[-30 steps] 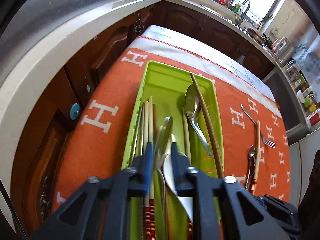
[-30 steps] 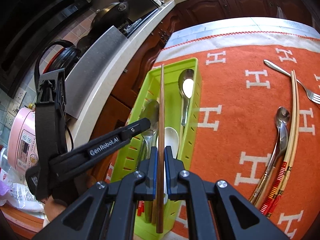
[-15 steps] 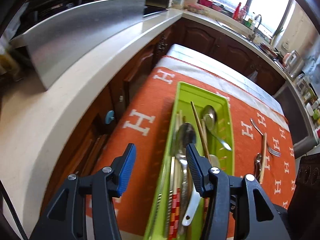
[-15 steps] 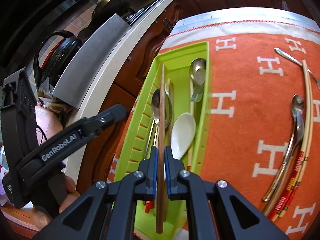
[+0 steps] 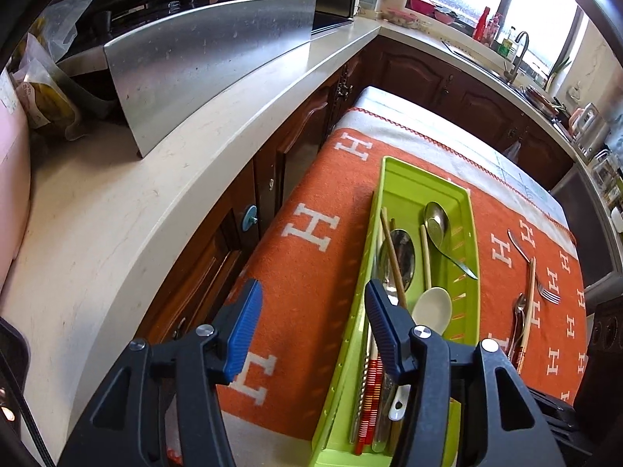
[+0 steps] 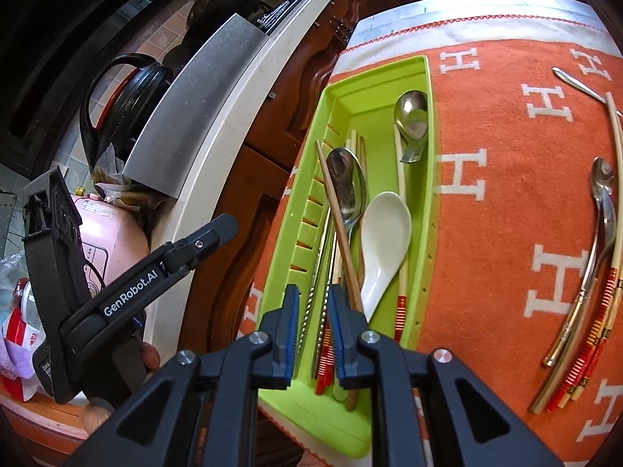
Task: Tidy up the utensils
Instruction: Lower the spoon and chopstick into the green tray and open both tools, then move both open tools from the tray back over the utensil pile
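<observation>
Right wrist view: my right gripper (image 6: 314,325) hangs over the near end of the green tray (image 6: 426,210), jaws parted a little and clasping nothing. A brown wooden chopstick (image 6: 338,225) lies loose in the tray, running from 11 o'clock down past my right pad, across a steel spoon (image 6: 346,183). Beside it, toward 3 o'clock, lies a white ceramic spoon (image 6: 383,237); at 12 o'clock sits another steel spoon (image 6: 412,116). On the orange cloth (image 6: 506,202) at 3 o'clock a spoon (image 6: 601,210) and chopsticks (image 6: 607,295) lie together. In the left wrist view my left gripper (image 5: 313,325) has its jaws wide apart and empty, above the tray's (image 5: 473,272) left rim and the cloth.
</observation>
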Motion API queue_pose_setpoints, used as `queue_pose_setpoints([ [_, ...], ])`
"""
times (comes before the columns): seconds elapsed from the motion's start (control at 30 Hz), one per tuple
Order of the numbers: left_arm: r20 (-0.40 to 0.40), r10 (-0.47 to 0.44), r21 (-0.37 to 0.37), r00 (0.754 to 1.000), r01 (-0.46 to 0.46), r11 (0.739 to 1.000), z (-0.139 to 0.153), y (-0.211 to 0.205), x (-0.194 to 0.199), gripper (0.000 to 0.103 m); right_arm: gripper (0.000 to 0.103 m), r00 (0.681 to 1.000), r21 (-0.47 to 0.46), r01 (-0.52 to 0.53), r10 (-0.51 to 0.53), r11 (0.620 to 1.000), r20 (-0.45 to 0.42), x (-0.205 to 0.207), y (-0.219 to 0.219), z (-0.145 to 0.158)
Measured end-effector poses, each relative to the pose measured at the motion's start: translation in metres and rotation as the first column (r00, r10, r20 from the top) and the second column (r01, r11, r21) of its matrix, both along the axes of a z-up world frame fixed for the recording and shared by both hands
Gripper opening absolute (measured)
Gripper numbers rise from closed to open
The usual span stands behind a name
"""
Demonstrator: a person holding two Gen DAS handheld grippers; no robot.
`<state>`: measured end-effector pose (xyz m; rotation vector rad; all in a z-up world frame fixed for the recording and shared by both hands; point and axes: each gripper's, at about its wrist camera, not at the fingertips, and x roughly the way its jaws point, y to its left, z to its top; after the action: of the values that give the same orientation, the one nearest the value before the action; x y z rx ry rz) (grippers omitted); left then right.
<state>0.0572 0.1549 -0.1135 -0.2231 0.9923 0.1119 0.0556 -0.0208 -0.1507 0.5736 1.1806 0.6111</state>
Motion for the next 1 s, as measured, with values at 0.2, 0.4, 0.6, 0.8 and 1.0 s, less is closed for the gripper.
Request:
queue_pose_setpoints([
  [0.2,0.0,-0.011,0.014,1.0,0.011,1.0,0.003,-0.008,-0.003,0.056,0.015,0.996,-0.128,-0.031,0.041,0.991,0.076,0.003,0.013,0.0],
  [0.4,0.006,-0.002,0.027,1.0,0.002,1.0,0.007,-0.007,-0.006,0.056,0.015,0.989,-0.249,-0.047,0.081,0.967,0.127,0.021,0.033,-0.011],
  [0.6,-0.008,0.018,0.02,1.0,-0.018,1.0,0.003,0.001,-0.007,0.056,0.015,0.979,-0.303,-0.089,0.138,0.949,0.147,0.031,0.049,-0.011],
  [0.8,-0.009,0.022,0.013,1.0,-0.022,1.0,0.0,0.005,-0.007,0.056,0.007,0.983,-0.309,0.039,0.019,0.95,0.181,0.029,0.029,-0.001],
  [1.0,-0.017,0.01,0.01,1.0,-0.01,1.0,-0.003,-0.001,-0.007,0.056,0.007,0.99,-0.351,0.069,-0.022,0.934,0.137,0.028,0.016,0.004],
])
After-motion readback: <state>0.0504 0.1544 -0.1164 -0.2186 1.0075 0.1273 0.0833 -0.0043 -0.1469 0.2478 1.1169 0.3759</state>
